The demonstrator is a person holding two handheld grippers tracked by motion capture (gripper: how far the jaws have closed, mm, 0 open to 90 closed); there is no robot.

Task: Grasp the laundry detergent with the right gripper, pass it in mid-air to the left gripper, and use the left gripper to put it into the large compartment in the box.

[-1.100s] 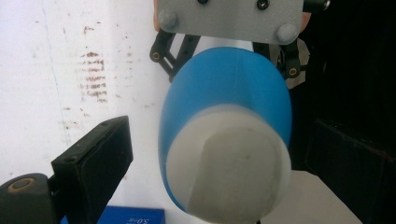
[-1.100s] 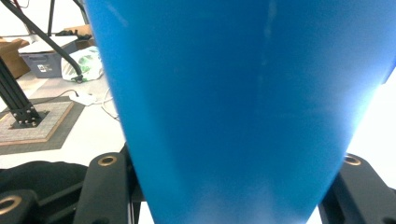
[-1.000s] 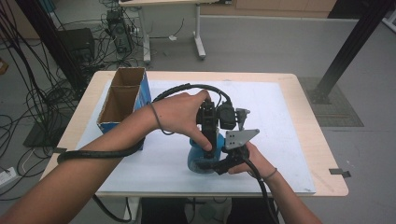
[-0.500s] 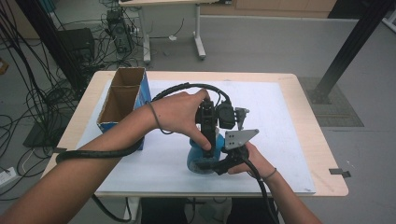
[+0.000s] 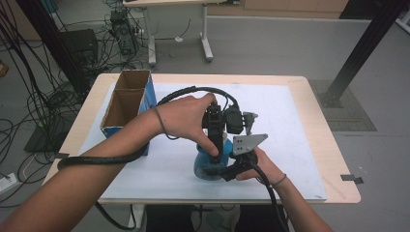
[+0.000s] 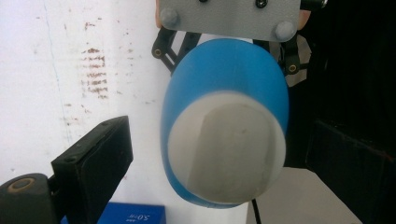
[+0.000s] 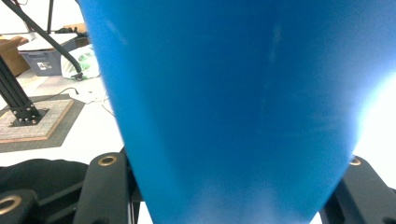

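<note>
Two grippers are seen at one blue vase [image 5: 209, 166] on the high view, near the table's front edge. Left gripper view: the vase mouth [image 6: 227, 147] is framed between spread jaws (untouched). Right gripper view: the vase body [image 7: 233, 107] is clamped by the right gripper [image 7: 233, 196].

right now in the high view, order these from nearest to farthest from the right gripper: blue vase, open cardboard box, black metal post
1. Blue vase, clamped in the right gripper, near the table's front.
2. Open cardboard box, on the table's left.
3. Black metal post, on the floor at far right.
</note>
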